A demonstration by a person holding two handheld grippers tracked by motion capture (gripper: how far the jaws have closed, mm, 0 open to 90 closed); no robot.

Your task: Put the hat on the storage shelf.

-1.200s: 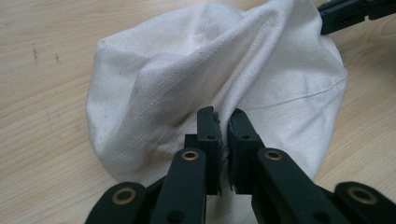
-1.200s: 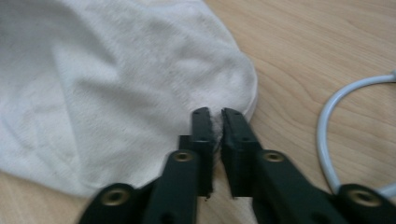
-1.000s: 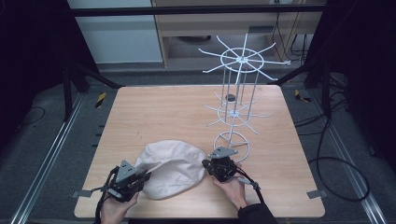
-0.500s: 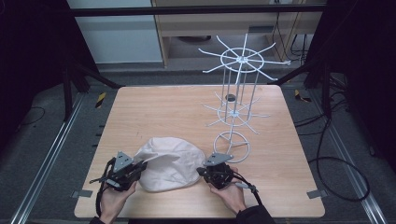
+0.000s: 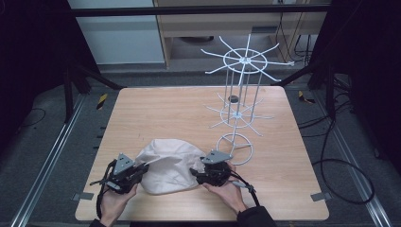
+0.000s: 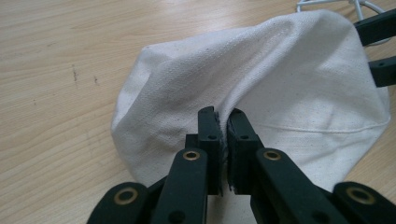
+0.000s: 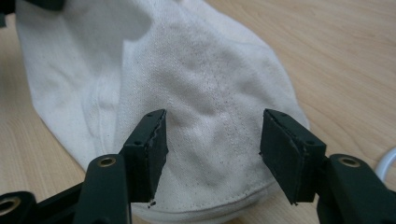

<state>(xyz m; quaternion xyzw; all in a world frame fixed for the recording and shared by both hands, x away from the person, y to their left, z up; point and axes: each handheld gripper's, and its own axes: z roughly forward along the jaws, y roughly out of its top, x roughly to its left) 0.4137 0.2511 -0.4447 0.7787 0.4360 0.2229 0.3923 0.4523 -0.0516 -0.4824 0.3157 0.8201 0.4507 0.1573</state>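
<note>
Right tongs (image 5: 195, 175) just opened off cap (image 5: 168, 163).

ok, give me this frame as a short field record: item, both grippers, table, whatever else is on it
item: white cloth cap, lying on the table, near the front edge
left gripper: shut on a fold of the cap's edge
right gripper: jaws have just been opening; now wide apart over the cap's other edge, pads not pressing it
table: light wood
other: white wire rack, upright, right of centre, behind the cap; nothing hangs on it
contact cap to rack: apart in the high view
</note>
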